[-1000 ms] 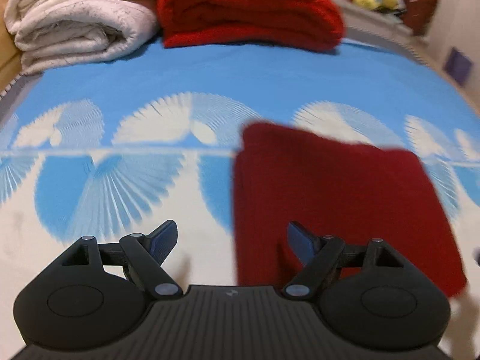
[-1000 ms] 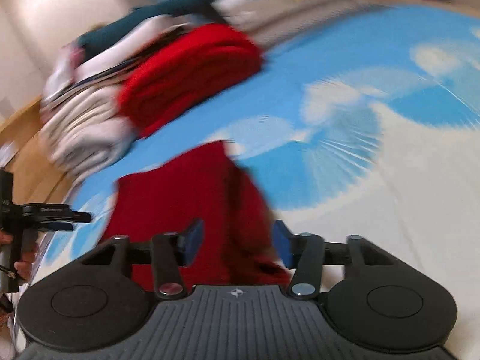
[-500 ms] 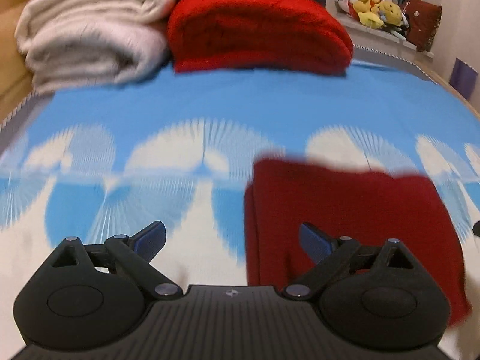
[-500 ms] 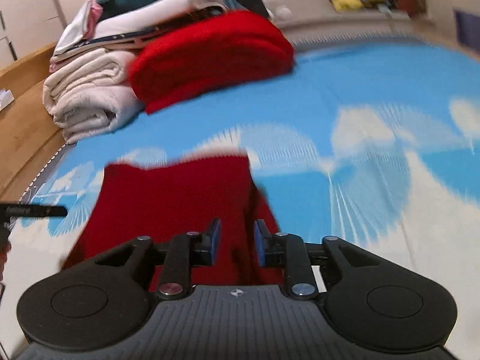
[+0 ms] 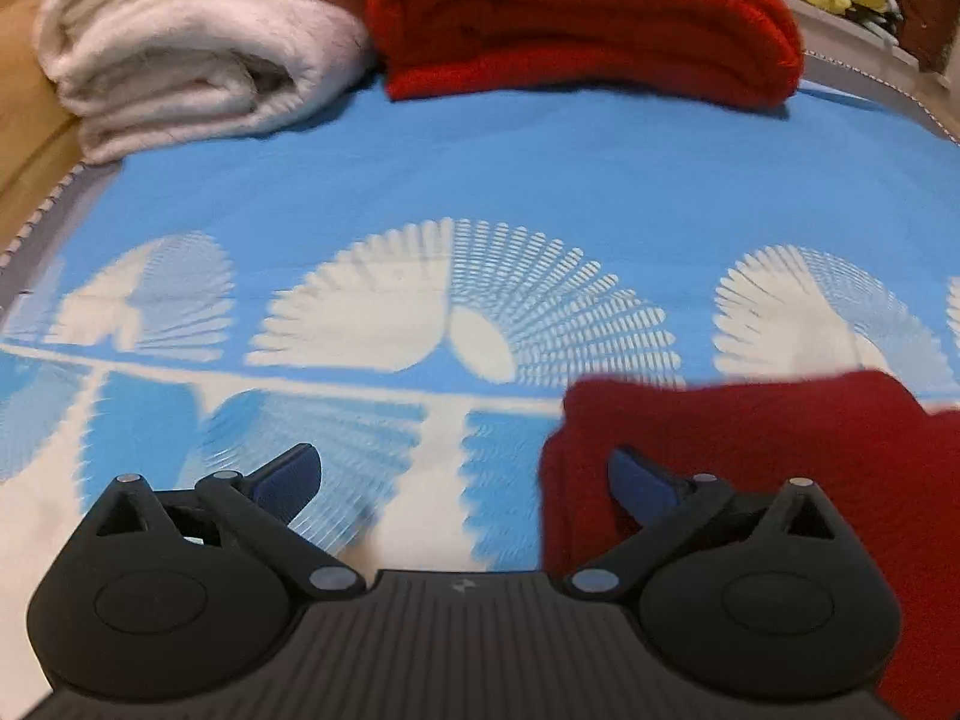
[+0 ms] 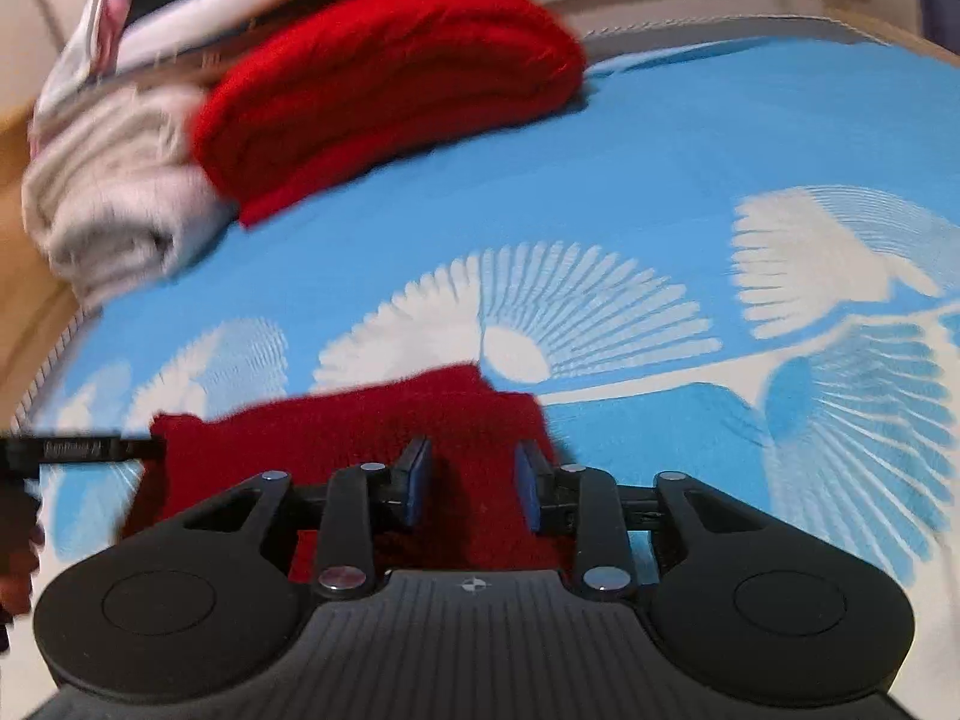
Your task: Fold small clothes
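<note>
Blue-white bedsheet (image 5: 480,168) bears folded dark-red garment (image 5: 810,456).

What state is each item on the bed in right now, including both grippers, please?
dark red garment: folded, lying flat on the bedspread.
bright red blanket: folded, at the far end.
white blanket: rolled, beside the red one.
left gripper: jaws opening wide, nothing between them.
right gripper: jaws opening, empty, over the garment.

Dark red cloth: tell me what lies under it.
The dark red cloth lies flat on the blue-and-white bedspread, whose fan pattern shows all around it. Anything between cloth and spread is covered; its near edge is hidden behind the right tongs, which are opening.
</note>
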A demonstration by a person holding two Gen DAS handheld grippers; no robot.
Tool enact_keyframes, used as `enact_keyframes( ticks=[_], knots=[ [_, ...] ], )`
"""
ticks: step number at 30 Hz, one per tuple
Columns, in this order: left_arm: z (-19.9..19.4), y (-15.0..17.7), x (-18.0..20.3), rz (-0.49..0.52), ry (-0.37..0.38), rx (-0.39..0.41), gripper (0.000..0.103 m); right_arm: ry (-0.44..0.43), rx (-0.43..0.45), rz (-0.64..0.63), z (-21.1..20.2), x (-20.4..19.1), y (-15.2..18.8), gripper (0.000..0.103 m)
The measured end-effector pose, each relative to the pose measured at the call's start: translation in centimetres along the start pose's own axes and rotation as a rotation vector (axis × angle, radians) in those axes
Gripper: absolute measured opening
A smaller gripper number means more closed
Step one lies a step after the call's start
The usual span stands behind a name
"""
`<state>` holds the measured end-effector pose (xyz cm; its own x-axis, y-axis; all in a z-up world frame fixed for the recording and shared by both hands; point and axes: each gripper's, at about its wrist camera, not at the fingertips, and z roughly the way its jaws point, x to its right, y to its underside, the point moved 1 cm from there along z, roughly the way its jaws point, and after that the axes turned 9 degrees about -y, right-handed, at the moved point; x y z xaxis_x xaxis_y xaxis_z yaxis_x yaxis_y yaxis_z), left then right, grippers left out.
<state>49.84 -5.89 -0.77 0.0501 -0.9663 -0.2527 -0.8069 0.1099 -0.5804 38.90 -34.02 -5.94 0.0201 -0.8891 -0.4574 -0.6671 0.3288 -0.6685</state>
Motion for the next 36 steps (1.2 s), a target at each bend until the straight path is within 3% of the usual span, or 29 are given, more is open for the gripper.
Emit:
enact_keyframes(
  ticks=[2,4,9,14,18,20,22,26,36],
  knots=[
    [-4.7,2.0,-0.8,0.048,0.029,0.049,0.102,0.002,0.070,-0.014,-4.6,-1.3,0.9,0.054],
    [-9.9,5.4,-1.3,0.084,0.056,0.099,0.103,0.007,0.136,-0.055,-9.4,-3.6,2.7,0.088],
    [-19.4,15.1,-1.9,0.031,0.162,0.138,0.103,0.072,0.182,-0.186,-18.0,-10.3,8.3,0.102],
    [-22.1,21.9,-1.6,-0.039,0.226,0.136,0.103,0.208,0.203,-0.200,-22.7,-13.5,15.0,0.102],
    [-21.0,24.8,-1.0,-0.048,0.197,0.165,0.103,0.270,0.220,-0.126,-23.4,-12.7,20.2,0.102],
    [-19.8,25.4,-0.7,-0.042,0.164,0.152,0.103,0.302,0.174,-0.158,-21.9,-12.2,21.6,0.102],
    [-19.0,25.4,-0.3,-0.030,0.159,0.120,0.103,0.314,0.153,-0.215,-21.1,-12.3,22.1,0.102],
    [-19.0,25.3,-0.5,-0.016,0.155,0.147,0.103,0.321,0.134,-0.326,-20.2,-13.4,22.8,0.102],
    [-18.3,24.4,-0.7,-0.027,0.165,0.118,0.103,0.307,0.083,-0.326,-18.9,-13.3,22.2,0.102]
  ],
)
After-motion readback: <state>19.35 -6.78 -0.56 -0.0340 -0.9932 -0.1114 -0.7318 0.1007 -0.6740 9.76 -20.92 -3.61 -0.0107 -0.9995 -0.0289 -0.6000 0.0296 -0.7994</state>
